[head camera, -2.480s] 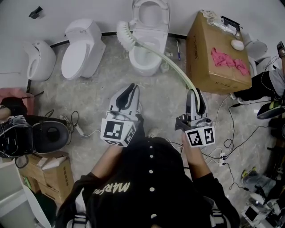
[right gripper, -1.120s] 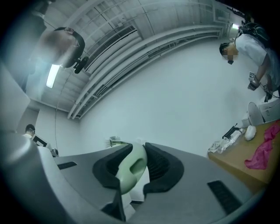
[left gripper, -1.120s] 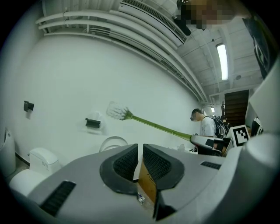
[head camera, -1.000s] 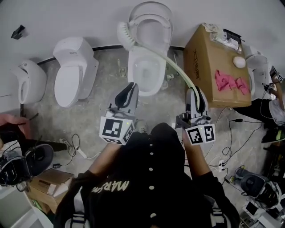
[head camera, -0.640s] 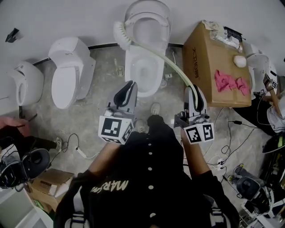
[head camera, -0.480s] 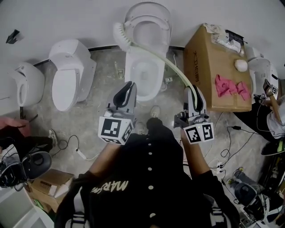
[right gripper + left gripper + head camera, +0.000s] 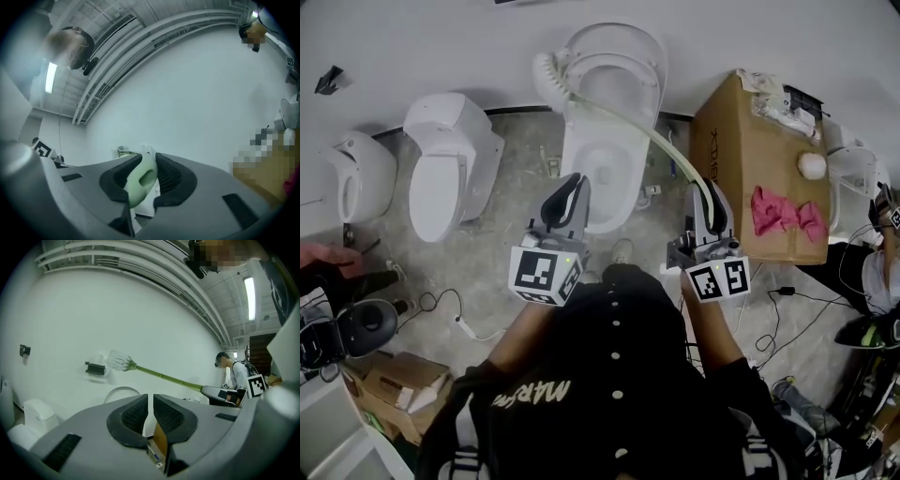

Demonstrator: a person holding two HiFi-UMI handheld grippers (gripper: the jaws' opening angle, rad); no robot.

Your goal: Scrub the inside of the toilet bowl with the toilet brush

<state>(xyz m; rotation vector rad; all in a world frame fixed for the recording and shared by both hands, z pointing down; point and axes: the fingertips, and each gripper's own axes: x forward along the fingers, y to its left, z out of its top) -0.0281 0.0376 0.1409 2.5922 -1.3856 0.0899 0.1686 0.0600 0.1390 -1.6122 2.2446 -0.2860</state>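
left claw (image 7: 149,403) closed, empty; toilet brush (image 7: 169,377) aloft before white wall (image 7: 93,315)

Open toilet (image 7: 602,159) against wall (image 7: 441,37), closed toilet (image 7: 450,164) left, cardboard box (image 7: 750,169) right, toilet brush (image 7: 628,117) slanting over it

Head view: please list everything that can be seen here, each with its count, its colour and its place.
open toilet: one, white, top centre, lid raised against the wall
closed toilet: one, white, left of the open one
toilet brush: one, white bristles and pale green handle, head beside the raised lid, not in the bowl
cardboard box: one, brown, right of the open toilet
cloth: one, pink, on top of the box
cables: several, dark, on the floor
left gripper: grey, shut, empty
right gripper: grey, shut on the brush handle
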